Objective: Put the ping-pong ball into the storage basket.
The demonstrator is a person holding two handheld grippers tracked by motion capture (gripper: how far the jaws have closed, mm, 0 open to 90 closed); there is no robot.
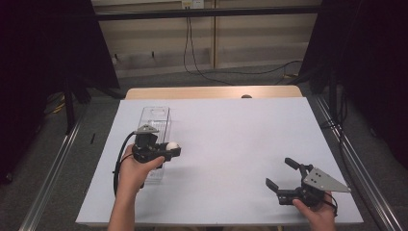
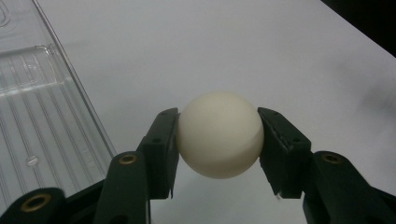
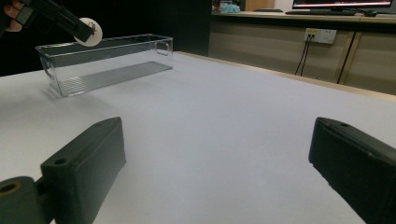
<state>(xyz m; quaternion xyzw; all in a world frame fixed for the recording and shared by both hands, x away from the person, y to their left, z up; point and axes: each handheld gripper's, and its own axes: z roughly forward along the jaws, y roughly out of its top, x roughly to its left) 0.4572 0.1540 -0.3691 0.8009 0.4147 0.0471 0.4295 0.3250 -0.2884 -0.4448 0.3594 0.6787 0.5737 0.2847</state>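
A white ball (image 2: pixel 219 134) is clamped between the jaws of my left gripper (image 1: pixel 172 148), which is shut on it and held in the air just right of a clear plastic bin (image 1: pixel 155 126). The ball (image 1: pixel 172 145) hangs above the white table near the bin's right wall. In the right gripper view the ball (image 3: pixel 88 25) shows above the bin (image 3: pixel 107 60) at the far left. My right gripper (image 1: pixel 280 172) rests low at the front right of the table, jaws wide apart with nothing between them.
The white table top (image 1: pixel 231 144) spreads between the two grippers. The bin (image 2: pixel 37 107) looks empty. A wooden strip (image 1: pixel 211 92) edges the far side, with cables on the floor behind. Dark curtains stand at both sides.
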